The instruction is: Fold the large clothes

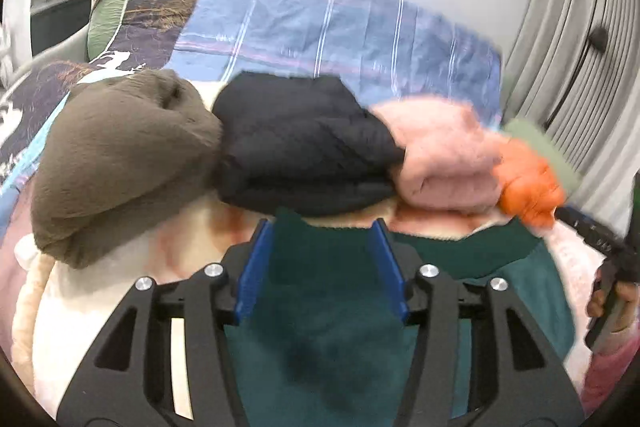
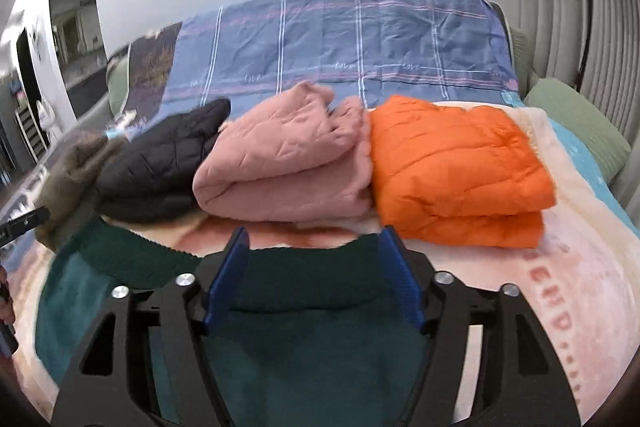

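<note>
Across the lower frame, dark green fleece garment [image 2: 304, 339] is being approached by left gripper [image 1: 320, 259] and right gripper [image 2: 316, 267], jaws wide, holding nothing; its far ribbed edge probably needs gripping next for folding.

I'm in a home bedroom: a bed [image 2: 580, 267] with a pink fleece blanket, a blue plaid sheet [image 2: 340, 39], a green pillow [image 2: 576, 119] at the right, pale curtains [image 1: 580, 7], and a doorway [image 2: 76, 27] onto another room.
</note>
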`<state>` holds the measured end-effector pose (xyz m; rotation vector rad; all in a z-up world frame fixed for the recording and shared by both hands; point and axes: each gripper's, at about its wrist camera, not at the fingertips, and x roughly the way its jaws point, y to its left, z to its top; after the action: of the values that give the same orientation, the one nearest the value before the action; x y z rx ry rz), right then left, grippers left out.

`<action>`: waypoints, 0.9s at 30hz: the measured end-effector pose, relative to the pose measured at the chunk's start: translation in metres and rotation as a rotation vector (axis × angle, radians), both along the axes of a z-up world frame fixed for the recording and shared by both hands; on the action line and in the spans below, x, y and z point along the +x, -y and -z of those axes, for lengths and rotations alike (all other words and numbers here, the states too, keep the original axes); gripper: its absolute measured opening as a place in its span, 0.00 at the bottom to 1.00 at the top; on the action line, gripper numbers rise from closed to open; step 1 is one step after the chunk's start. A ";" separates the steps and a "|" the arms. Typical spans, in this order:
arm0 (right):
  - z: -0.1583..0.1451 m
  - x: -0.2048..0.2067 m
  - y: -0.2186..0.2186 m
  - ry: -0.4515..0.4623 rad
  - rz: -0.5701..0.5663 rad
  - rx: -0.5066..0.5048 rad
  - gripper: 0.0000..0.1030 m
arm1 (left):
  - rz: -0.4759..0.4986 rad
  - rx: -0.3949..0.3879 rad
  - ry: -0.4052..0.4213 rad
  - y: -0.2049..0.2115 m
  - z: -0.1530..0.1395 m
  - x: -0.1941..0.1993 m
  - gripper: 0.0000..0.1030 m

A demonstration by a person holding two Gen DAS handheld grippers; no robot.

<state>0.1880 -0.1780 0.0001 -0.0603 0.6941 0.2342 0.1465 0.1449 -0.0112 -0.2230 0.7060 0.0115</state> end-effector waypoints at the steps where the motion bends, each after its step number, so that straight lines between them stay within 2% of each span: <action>1: 0.021 0.009 -0.007 -0.048 0.033 -0.059 0.83 | -0.001 0.031 -0.041 0.007 0.010 0.008 0.68; 2: 0.051 0.021 -0.012 -0.117 0.058 -0.133 0.87 | -0.020 0.096 -0.122 0.016 0.032 0.023 0.72; 3: 0.070 0.030 -0.012 -0.163 0.046 -0.150 0.91 | -0.040 0.160 -0.188 0.021 0.059 0.035 0.78; 4: 0.085 0.034 -0.005 -0.165 0.034 -0.096 0.91 | -0.024 0.149 -0.182 0.021 0.075 0.037 0.78; 5: 0.083 0.035 0.004 -0.170 0.034 -0.034 0.91 | -0.022 0.111 -0.159 0.017 0.080 0.034 0.77; 6: 0.081 0.034 0.005 -0.166 0.030 -0.026 0.91 | -0.021 0.069 -0.149 0.011 0.078 0.031 0.77; 9: 0.083 0.036 0.001 -0.158 0.030 -0.051 0.91 | -0.006 0.028 -0.134 0.006 0.081 0.030 0.77; 17: 0.073 0.024 0.008 -0.100 0.015 0.014 0.91 | -0.011 0.027 -0.085 0.003 0.080 0.015 0.77; 20: 0.051 -0.006 0.023 -0.050 0.034 0.092 0.82 | -0.014 0.039 -0.069 0.002 0.073 0.005 0.77; 22: 0.035 -0.038 0.034 0.000 -0.027 0.154 0.70 | -0.015 0.050 -0.053 0.002 0.069 -0.008 0.78; 23: 0.034 -0.051 0.037 0.013 -0.044 0.137 0.68 | -0.006 0.052 -0.045 0.002 0.069 -0.015 0.79; 25: 0.053 -0.058 0.047 -0.032 0.008 0.087 0.65 | 0.008 0.048 -0.032 0.000 0.073 -0.023 0.79; 27: 0.085 -0.054 0.068 -0.061 0.000 0.220 0.66 | 0.014 0.010 -0.012 -0.006 0.079 -0.026 0.81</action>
<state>0.1342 -0.2456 -0.0852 0.1575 0.7255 0.3125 0.1208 0.1505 -0.0903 -0.2089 0.7191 0.0027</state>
